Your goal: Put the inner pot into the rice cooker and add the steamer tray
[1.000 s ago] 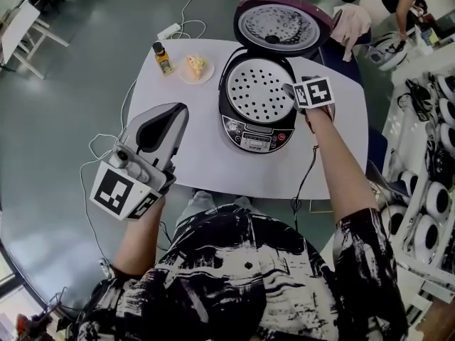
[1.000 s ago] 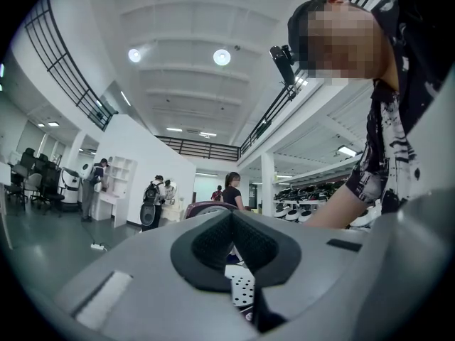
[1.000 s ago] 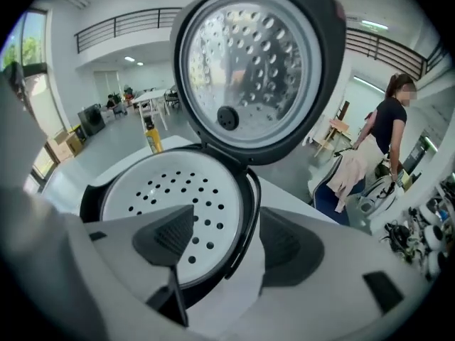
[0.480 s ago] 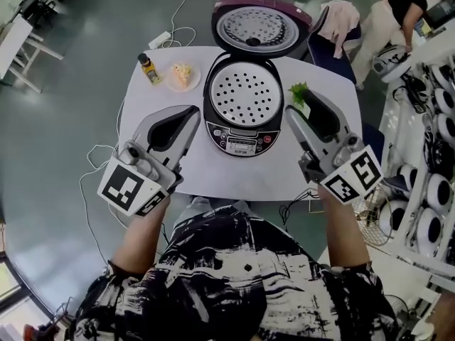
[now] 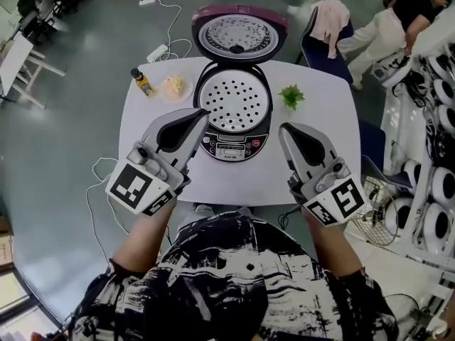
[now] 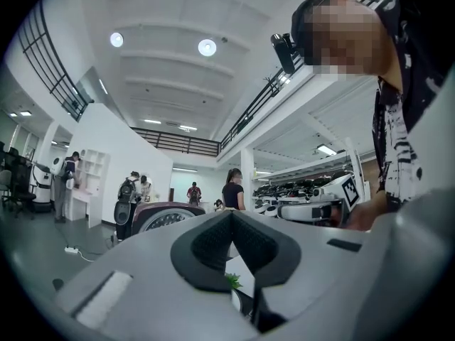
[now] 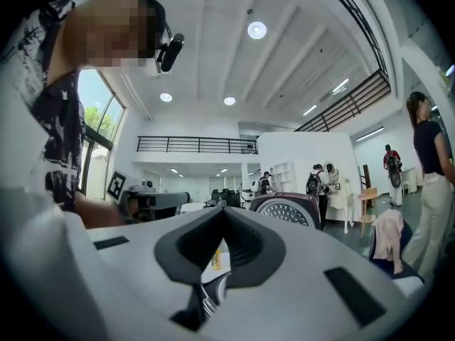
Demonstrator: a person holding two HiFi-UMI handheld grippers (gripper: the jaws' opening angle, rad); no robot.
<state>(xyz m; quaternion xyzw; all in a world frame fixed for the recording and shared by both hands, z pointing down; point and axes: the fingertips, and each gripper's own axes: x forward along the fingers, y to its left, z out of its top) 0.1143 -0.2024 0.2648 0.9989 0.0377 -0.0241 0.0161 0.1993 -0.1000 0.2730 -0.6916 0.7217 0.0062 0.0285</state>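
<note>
- Displaying steamer tray [image 5: 232,101], a perforated pale metal disc, seated inside round dark rice cooker [image 5: 231,146] toward white bench [image 5: 320,155] far edge; inner pot unseen, presumably beneath.
- Holding left gripper [image 5: 201,114] and right gripper [image 5: 286,128] above near edge, fingers closed, empty; right pair just closing on nothing.
- Judging placement finished; remaining only withdrawing clear.

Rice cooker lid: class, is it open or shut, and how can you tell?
Open: the lid stands tipped back behind the rice cooker, and the perforated steamer tray shows inside.
</note>
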